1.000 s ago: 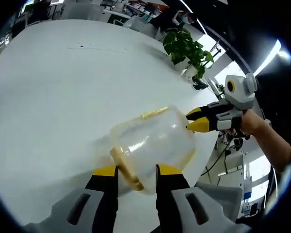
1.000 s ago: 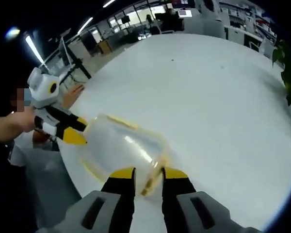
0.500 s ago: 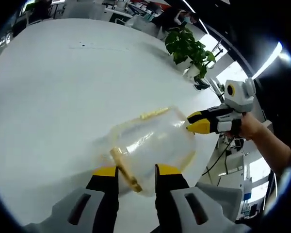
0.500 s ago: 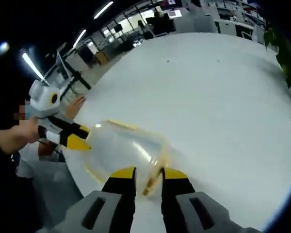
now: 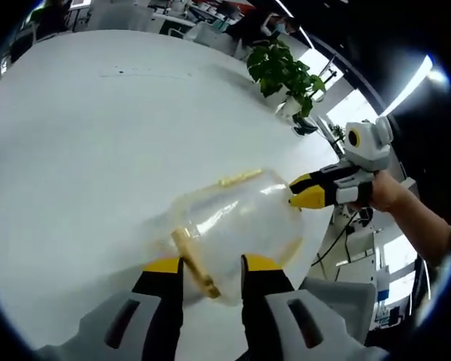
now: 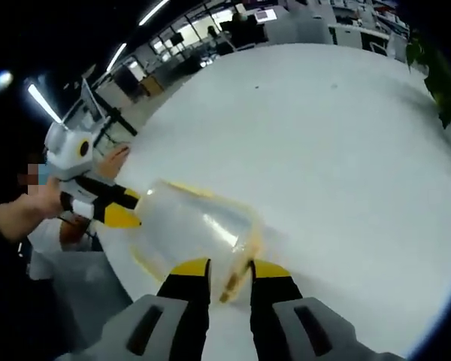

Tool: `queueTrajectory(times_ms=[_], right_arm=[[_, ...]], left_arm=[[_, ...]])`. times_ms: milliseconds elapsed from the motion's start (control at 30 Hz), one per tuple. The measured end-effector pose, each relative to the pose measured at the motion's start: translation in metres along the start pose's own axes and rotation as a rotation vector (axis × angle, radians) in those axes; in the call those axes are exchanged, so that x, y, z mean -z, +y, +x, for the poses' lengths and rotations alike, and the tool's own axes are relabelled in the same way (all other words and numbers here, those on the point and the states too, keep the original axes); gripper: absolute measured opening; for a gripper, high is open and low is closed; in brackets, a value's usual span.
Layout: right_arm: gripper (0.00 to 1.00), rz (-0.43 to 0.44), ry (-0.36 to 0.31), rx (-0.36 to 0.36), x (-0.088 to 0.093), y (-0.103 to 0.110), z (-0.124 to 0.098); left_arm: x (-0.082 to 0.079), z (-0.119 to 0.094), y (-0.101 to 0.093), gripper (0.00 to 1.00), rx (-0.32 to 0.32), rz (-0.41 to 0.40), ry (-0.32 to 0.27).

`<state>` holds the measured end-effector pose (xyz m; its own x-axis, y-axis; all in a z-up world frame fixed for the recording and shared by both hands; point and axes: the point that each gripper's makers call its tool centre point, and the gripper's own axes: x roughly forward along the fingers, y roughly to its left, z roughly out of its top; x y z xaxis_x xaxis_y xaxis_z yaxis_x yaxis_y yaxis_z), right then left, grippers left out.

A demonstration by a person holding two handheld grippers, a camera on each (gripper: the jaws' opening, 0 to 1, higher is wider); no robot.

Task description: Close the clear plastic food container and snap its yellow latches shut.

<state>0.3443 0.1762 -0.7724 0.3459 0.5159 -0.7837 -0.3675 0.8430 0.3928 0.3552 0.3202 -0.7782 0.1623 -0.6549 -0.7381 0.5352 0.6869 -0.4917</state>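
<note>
Left claw (image 5: 210, 272) and right claw (image 6: 229, 272) each pinch a latch.

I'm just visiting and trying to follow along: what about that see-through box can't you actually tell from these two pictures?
- Left gripper view: the latch on the container runs down between the left gripper's jaws, so whether it is snapped is hidden.
- Right gripper view: the near latch sits between the right gripper's jaws, same doubt.
- Both views: clear plastic and glare blur the line between lid and base.
</note>
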Motion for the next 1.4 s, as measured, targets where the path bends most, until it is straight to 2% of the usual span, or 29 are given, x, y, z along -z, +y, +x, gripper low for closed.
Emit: queueTrajectory(times_ms=[100, 267, 367, 400, 533, 600, 700, 733, 833, 900, 1033, 1067, 1167, 1233, 1300, 1367, 1400], right_arm=[[0.18, -0.001, 0.025, -0.002, 0.003, 0.002, 0.0], [0.2, 0.008, 0.02, -0.003, 0.002, 0.0, -0.001], [0.2, -0.057, -0.004, 0.018, 0.0, 0.002, -0.002], [0.21, -0.086, -0.013, 0.033, -0.001, 0.001, -0.002], [0.21, -0.103, -0.01, 0.039, -0.001, 0.002, -0.002], [0.21, -0.111, -0.008, 0.04, -0.002, 0.001, -0.002], [0.21, -0.187, -0.004, 0.062, -0.004, 0.001, -0.002], [0.22, -0.227, 0.0, 0.066, -0.004, 0.002, -0.002], [0.21, -0.251, 0.025, 0.091, -0.003, 0.002, -0.004], [0.22, -0.29, 0.016, 0.097, -0.006, 0.004, -0.005], [0.22, -0.303, -0.013, 0.074, -0.013, 0.01, -0.01], [0.23, -0.308, -0.023, 0.071, -0.015, 0.011, -0.011], [0.23, -0.311, -0.037, 0.054, -0.02, 0.014, -0.014], [0.24, -0.33, -0.052, 0.04, -0.023, 0.017, -0.015], [0.24, -0.393, -0.085, -0.004, -0.028, 0.027, -0.015], [0.25, -0.398, -0.07, -0.027, -0.025, 0.032, -0.016], [0.26, -0.431, -0.086, -0.054, -0.027, 0.038, -0.015]], left_arm=[[-0.001, 0.0, 0.0, 0.29, -0.011, 0.005, -0.001], [0.0, 0.0, -0.002, 0.32, -0.017, 0.032, 0.004], [0.0, -0.002, -0.002, 0.33, -0.035, 0.049, 0.007], [-0.002, -0.003, -0.001, 0.33, -0.056, 0.114, -0.001], [-0.004, -0.003, -0.003, 0.34, -0.083, 0.163, -0.007], [-0.006, -0.004, -0.003, 0.34, -0.099, 0.228, -0.018], [-0.009, -0.007, -0.002, 0.34, -0.123, 0.298, -0.021], [-0.01, -0.008, -0.002, 0.34, -0.13, 0.312, -0.025], [-0.013, -0.012, -0.004, 0.34, -0.13, 0.331, -0.029], [-0.015, -0.014, -0.004, 0.34, -0.13, 0.348, -0.032], [-0.019, -0.016, -0.004, 0.34, -0.13, 0.389, -0.028], [-0.02, -0.017, -0.007, 0.34, -0.122, 0.43, -0.024], [-0.02, -0.017, -0.014, 0.34, -0.104, 0.464, -0.014], [-0.021, -0.015, -0.02, 0.35, -0.08, 0.482, -0.018], [-0.02, -0.013, -0.025, 0.37, -0.062, 0.518, -0.015], [-0.02, -0.011, -0.027, 0.39, -0.05, 0.538, -0.014], [-0.019, -0.01, -0.028, 0.39, -0.046, 0.544, -0.009]])
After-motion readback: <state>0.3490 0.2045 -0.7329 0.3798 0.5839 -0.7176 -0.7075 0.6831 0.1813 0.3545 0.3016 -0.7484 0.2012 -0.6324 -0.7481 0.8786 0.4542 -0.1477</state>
